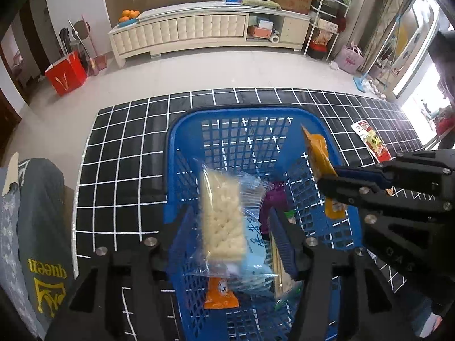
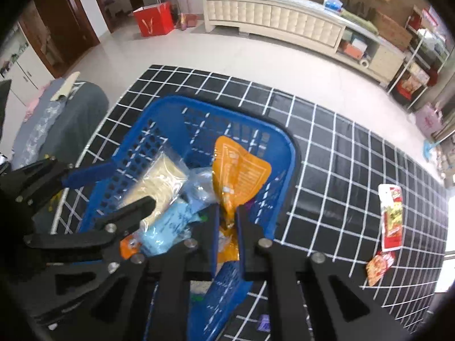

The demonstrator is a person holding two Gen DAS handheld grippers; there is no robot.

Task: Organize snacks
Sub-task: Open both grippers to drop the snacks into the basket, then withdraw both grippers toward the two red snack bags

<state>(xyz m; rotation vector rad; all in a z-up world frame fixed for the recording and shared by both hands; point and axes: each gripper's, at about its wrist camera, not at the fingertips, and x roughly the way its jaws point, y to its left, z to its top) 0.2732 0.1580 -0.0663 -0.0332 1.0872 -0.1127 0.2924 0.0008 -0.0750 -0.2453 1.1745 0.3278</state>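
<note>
Both grippers are working over the blue basket (image 1: 182,130), which is sitting on the black grid-patterned table (image 1: 119,153); it's right under and ahead of both sets of fingers.

Step in hand, my read: dropping snacks into the basket, two at once.

Left gripper (image 1: 227,227): fingers are standing wide apart, either side of the cracker pack (image 1: 221,221). The pack looks motion-blurred and I can't see either finger touching it, so it's probably being released and falling onto the pile: a light blue packet (image 1: 256,258), an orange packet (image 1: 221,298) and something purple (image 1: 273,199) below the fingertips.

Right gripper (image 2: 227,213): fingers are clamped together on the lower end of the orange pouch (image 2: 239,170), which is sticking up ahead of the tips, above the basket's right side.

Next move, judging from this: the right fingers need to spread to let the pouch go inside the rim, then the left needs to pull back clear.

Still outside the basket: a red-and-white pouch (image 2: 392,216) and a small red packet (image 2: 379,267), lying well right of the right fingers on the table. A small purple item (image 2: 263,324) is below them.
</note>
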